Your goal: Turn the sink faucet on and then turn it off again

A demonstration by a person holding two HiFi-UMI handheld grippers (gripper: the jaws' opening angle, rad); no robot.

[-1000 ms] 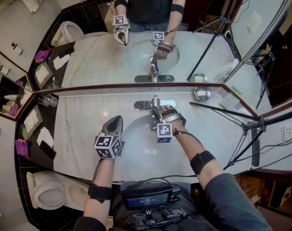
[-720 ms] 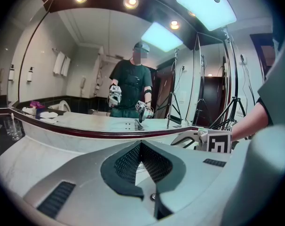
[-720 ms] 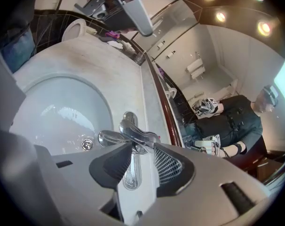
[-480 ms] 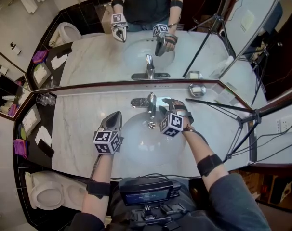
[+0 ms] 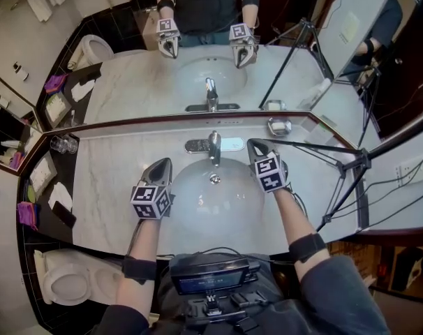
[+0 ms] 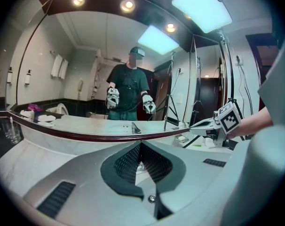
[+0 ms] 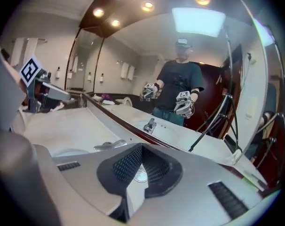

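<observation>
The right gripper (image 5: 256, 146) was at the faucet (image 5: 213, 147) a second ago. Now it has left the faucet and hangs just to its right, apart from it. Its jaws have just been closing and are pressed together with nothing between them. The left gripper (image 5: 162, 165), also pressed together and empty, stays at the left of the basin (image 5: 218, 202). The faucet stands at the far edge of the basin, and I see no water running. Probably the turning off is finished.
</observation>
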